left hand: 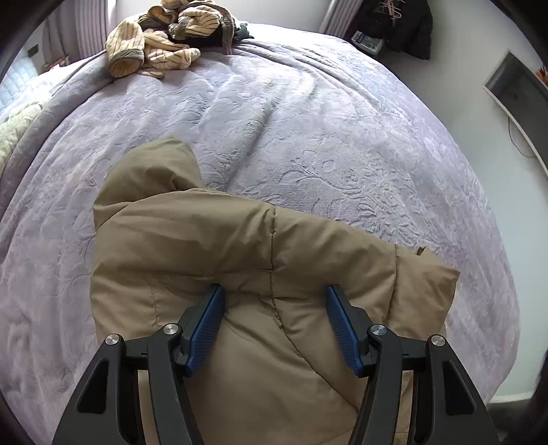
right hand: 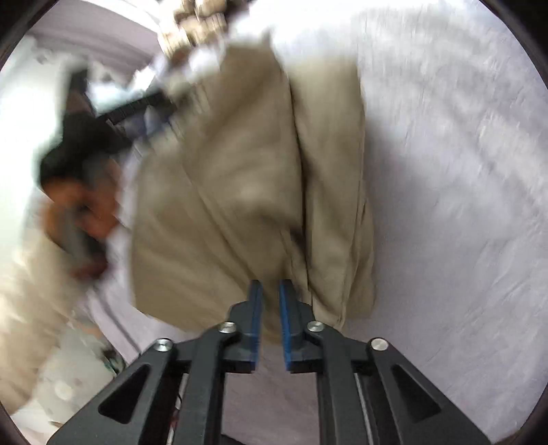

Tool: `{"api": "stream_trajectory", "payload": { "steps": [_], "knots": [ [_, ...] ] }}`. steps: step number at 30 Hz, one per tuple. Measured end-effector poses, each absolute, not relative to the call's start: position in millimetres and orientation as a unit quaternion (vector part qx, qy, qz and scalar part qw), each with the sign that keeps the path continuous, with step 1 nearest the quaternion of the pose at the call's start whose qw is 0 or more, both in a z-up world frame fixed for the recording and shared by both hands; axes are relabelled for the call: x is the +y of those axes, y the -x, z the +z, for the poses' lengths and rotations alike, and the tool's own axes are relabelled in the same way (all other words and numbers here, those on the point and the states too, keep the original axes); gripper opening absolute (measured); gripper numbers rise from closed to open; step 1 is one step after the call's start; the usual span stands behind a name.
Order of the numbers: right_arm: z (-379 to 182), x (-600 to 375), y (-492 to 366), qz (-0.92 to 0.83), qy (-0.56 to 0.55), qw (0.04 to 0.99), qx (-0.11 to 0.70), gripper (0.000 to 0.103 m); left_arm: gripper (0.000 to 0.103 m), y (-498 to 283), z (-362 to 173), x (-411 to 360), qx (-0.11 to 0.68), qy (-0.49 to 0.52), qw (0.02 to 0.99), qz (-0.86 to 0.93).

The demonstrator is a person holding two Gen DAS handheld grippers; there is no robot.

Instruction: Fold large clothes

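A tan padded jacket [left hand: 212, 239] lies folded on the lilac bedspread [left hand: 308, 119], hood pointing away. My left gripper [left hand: 275, 301] is open, its blue pads spread wide just over the jacket's near part, holding nothing. The right wrist view is blurred by motion. It shows the same jacket [right hand: 239, 178] as a folded bundle on the bedspread [right hand: 445, 205]. My right gripper [right hand: 270, 291] has its jaws nearly together at the jacket's near edge, with a narrow gap between the pads. I cannot tell whether cloth is pinched there.
A heap of striped beige and dark clothes [left hand: 171, 34] lies at the far end of the bed. A dark coat [left hand: 404, 24] hangs by the far wall. A screen [left hand: 517, 92] stands at the right. The left hand and its gripper [right hand: 85, 137] show blurred at the left.
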State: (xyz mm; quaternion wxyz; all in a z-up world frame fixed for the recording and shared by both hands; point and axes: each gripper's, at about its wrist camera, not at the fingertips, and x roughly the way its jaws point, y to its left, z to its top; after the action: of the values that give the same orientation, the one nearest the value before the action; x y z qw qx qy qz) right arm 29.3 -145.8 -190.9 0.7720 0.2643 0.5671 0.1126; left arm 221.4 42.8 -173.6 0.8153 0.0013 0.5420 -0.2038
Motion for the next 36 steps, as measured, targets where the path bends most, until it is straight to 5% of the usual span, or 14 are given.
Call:
{"api": "stream_trajectory", "payload": {
  "steps": [1,2,9,12,23,36],
  "knots": [
    [-178.8,-156.3,-34.5,0.115,-0.277,0.782,0.547,0.046,0.062,-221.9,-174.3,43.7,0.543,-0.002,0.815,-0.204],
    [-169.9,-166.4,-43.8,0.116,-0.293,0.788,0.529,0.053,0.062,-222.5,-174.5,44.8,0.544,0.000,0.814,-0.203],
    [-198.7,-182.4,-131.0,0.137,-0.374,0.742,0.540,0.054,0.062,-219.6,-145.9,61.2,0.516,0.007,0.837,-0.183],
    [-219.3,-171.2,-139.4,0.129,-0.351,0.725,0.579,0.009,0.062,-224.9,-143.1,74.4,0.503,-0.013,0.852,-0.148],
    [-239.1,-175.7,-127.8,0.044,-0.228,0.763,0.604,0.007,0.063,-245.3,-200.1,14.5,0.543,-0.086,0.822,-0.145],
    [-245.0,-185.8,-125.4,0.028,-0.263,0.750,0.606,0.005,0.063,-238.4,-188.1,20.6,0.549,-0.084,0.819,-0.145]
  ]
}}
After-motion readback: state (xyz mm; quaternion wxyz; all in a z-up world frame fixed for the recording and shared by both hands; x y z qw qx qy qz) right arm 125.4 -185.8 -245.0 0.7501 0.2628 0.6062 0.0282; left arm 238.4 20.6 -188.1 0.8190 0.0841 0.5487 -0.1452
